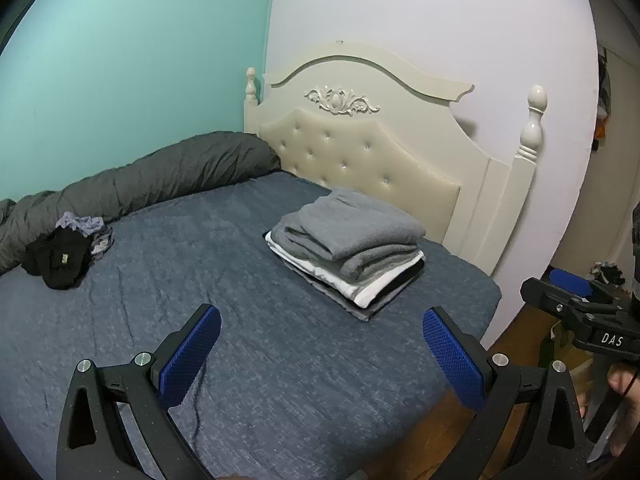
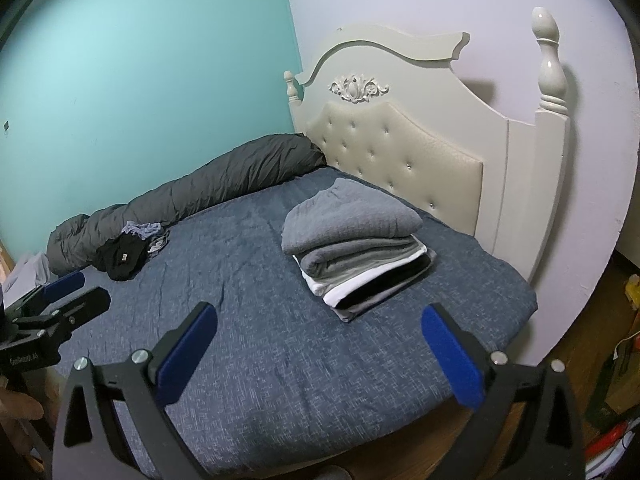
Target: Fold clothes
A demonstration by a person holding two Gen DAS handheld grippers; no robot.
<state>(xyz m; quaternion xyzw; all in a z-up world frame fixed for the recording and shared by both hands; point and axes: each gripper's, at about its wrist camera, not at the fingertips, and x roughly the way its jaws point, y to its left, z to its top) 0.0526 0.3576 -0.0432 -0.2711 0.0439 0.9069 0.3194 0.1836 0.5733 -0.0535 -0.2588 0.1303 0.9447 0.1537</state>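
Blue-padded and spread wide with nothing between its fingers, my left gripper (image 1: 322, 354) hangs above the near part of the bed (image 1: 248, 320), whose dark blue sheet lies bare in front of it. From this left wrist camera the folded stack of clothes (image 1: 348, 246) sits ahead and a little to the right, near the cream tufted headboard (image 1: 360, 152), a grey piece on top and white, black and grey layers under it. Well apart on the left lies a small heap of unfolded clothes (image 1: 66, 252), black with some pale lilac pieces, touching the long grey rolled duvet (image 1: 160, 180) that runs along the teal wall (image 1: 120, 60). Nothing stands between my fingers and either pile. At the right edge my right gripper (image 1: 576, 292) shows from the side, off the bed, and I cannot tell its state from here. From the right wrist camera, my right gripper (image 2: 320, 354) is also spread wide and empty over the sheet (image 2: 280, 360). The folded stack (image 2: 356, 240) is straight ahead and the dark heap (image 2: 124, 258) lies far left against the duvet (image 2: 200, 192). My left gripper (image 2: 60, 292) juts in at the left edge, with part of my hand (image 2: 18, 406) below it.
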